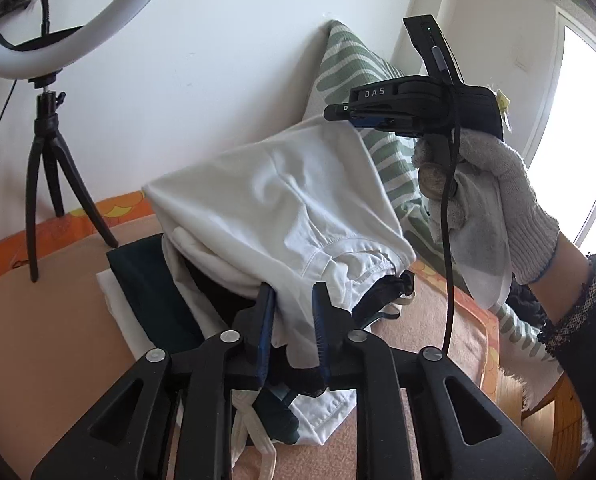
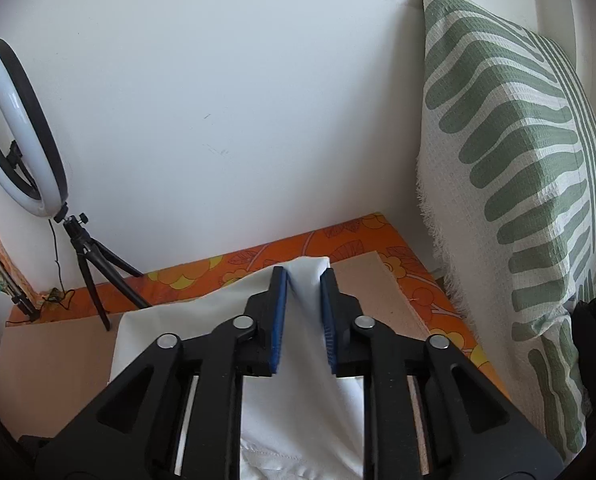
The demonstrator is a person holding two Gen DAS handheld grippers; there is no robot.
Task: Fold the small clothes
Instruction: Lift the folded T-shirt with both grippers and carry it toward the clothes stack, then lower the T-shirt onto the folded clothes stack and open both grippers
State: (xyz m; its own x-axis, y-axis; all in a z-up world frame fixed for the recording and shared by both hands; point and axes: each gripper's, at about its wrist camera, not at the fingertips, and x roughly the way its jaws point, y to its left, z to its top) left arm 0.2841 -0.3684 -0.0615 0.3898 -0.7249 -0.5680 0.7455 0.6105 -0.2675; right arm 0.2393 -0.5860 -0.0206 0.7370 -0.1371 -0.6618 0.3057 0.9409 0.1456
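White wall behind an orange floral cover (image 2: 350,236), one ring light (image 2: 18,132) on a tripod, one green-striped cushion (image 2: 518,152). One white garment (image 1: 282,208) atop a clothes pile (image 1: 146,280). Left gripper (image 1: 294,320) and right gripper (image 2: 304,316): jaws parted, fabric between, unclamped.

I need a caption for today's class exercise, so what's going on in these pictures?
A person in white knit gloves is folding small clothes on a fabric-covered surface, holding a two-finger tool in each hand. Both tools have white garment cloth between their blue pads. The left tool is at its lower edge, the right tool at the far edge. Both sets of jaws stand apart, so nothing looks pinched. Other clothes lie piled underneath, dark and white.
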